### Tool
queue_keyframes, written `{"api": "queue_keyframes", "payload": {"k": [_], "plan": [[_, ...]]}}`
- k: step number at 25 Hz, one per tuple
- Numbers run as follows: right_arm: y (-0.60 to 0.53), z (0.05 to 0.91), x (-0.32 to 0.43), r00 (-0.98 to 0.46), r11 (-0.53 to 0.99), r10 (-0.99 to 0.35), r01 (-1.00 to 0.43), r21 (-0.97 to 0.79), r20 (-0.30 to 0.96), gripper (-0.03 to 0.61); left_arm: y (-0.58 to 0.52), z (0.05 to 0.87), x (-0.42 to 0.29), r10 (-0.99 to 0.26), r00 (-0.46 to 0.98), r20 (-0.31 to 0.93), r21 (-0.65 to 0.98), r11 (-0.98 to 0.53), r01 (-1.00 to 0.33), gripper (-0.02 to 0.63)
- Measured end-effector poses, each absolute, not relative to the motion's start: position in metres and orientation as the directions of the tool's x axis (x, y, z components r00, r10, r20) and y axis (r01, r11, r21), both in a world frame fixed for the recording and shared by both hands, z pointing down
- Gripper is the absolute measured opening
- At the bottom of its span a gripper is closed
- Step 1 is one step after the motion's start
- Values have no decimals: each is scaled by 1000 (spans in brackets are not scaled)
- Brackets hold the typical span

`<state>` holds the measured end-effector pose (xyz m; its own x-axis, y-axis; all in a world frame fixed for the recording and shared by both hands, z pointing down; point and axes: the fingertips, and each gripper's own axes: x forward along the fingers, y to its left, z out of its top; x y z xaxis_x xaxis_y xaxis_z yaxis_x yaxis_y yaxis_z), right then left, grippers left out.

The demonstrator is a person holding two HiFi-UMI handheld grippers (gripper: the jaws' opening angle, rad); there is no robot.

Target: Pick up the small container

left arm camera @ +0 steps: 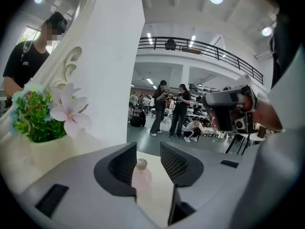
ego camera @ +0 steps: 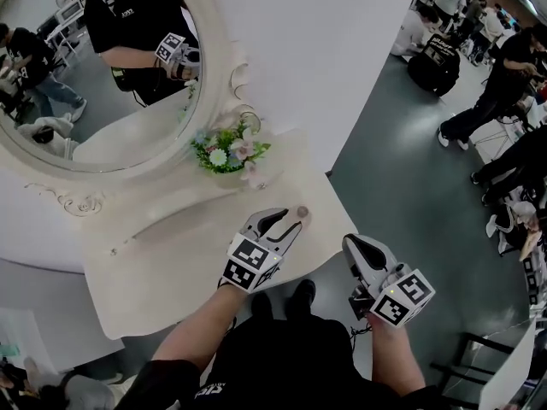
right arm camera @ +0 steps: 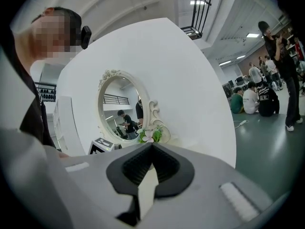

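Though the head view shows little more than its cap, the bottle [ego camera: 301,213] stands upright on the table [ego camera: 162,267], close to the right-hand edge and well in front of the flowers [ego camera: 229,152]. The left gripper [ego camera: 291,221] lies low over the tabletop and points straight at it. In the left gripper view the pale pink bottle [left arm camera: 141,175] sits right between the spread jaws, its long axis vertical and its grey cap level with the ribbed pads. It stands nearer the left-hand pad, possibly brushing it, though the angle is too flat to be sure. A clear gap shows on the other side, so neither pad is pressing on it.

The right gripper [ego camera: 360,248] hangs off the table edge over the floor, farther from the bottle. Its jaws are pressed together at the tips with nothing between them.

The left gripper is the one placed for the pickup. As the bottle is already between its jaws, the grasp looks to need only a squeeze across the body below the cap, then a straight lift. Closing unevenly could tip so small and light a thing over toward the edge.
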<state>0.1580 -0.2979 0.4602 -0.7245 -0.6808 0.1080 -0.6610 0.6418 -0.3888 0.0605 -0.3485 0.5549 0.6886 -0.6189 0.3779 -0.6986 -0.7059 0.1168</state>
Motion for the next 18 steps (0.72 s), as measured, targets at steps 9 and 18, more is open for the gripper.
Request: {"api": "queue_keyframes", "payload": {"k": [9, 18], "plan": [[-317, 480, 184, -720, 621, -678, -668, -411, 148, 11, -381, 612, 81, -628, 667, 400, 103, -692, -714, 190], [-319, 492, 196, -723, 614, -666, -670, -418, 182, 11, -396, 651, 95, -620, 657, 429, 91, -694, -714, 215]]}}
